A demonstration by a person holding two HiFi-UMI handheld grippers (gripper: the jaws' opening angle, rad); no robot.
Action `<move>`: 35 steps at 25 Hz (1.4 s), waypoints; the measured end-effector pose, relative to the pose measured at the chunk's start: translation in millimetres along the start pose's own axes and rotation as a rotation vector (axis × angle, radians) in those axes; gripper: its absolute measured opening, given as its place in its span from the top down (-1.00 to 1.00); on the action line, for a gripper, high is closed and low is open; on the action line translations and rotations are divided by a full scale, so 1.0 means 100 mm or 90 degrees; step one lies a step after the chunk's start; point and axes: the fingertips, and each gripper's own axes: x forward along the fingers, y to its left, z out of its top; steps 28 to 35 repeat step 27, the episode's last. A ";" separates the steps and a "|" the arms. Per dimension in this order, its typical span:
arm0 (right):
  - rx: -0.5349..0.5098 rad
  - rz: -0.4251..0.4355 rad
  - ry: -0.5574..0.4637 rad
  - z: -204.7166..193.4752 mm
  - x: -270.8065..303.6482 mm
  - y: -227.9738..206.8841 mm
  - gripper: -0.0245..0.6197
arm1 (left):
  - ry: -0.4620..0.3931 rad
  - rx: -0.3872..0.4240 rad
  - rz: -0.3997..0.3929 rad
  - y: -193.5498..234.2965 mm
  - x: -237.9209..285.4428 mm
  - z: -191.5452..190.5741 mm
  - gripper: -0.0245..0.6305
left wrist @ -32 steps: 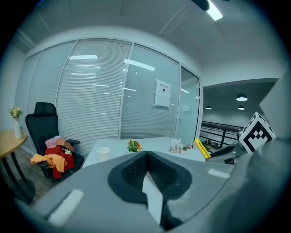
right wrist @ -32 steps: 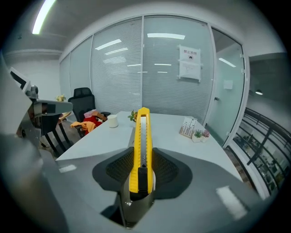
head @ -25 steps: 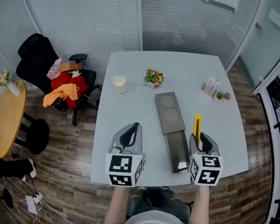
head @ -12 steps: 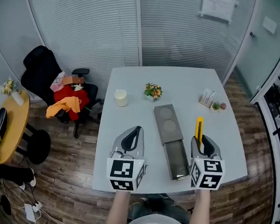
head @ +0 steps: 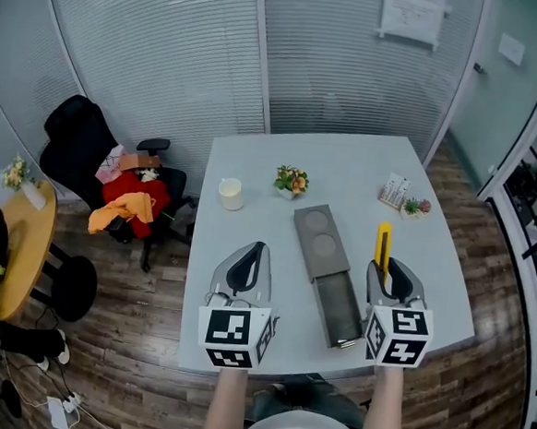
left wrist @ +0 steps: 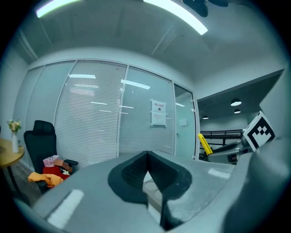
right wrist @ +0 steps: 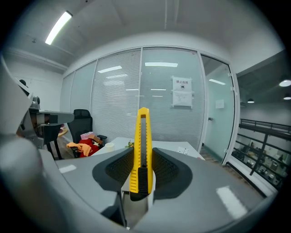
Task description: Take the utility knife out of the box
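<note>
My right gripper is shut on a yellow utility knife, which sticks out forward past the jaws above the table's right side. In the right gripper view the utility knife stands upright between the closed pads, held by its black lower end. A long grey box lies slid open in the middle of the table, its tray pulled toward me. My left gripper hovers to the left of the box, shut with nothing between its jaws. The left gripper view looks out level at the blinds.
On the pale table stand a white cup, a small flower pot, a card holder and a tiny plant. An office chair with clothes stands left of the table. A round wooden table is at far left.
The head camera has risen and pulled back a little, so the table looks smaller. Both grippers hold nearly the same places, and the knife stays clamped in the right one.
</note>
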 end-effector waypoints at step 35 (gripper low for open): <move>0.000 -0.004 0.007 -0.05 0.02 0.01 0.44 | 0.001 -0.006 0.002 0.04 -0.01 -0.01 0.93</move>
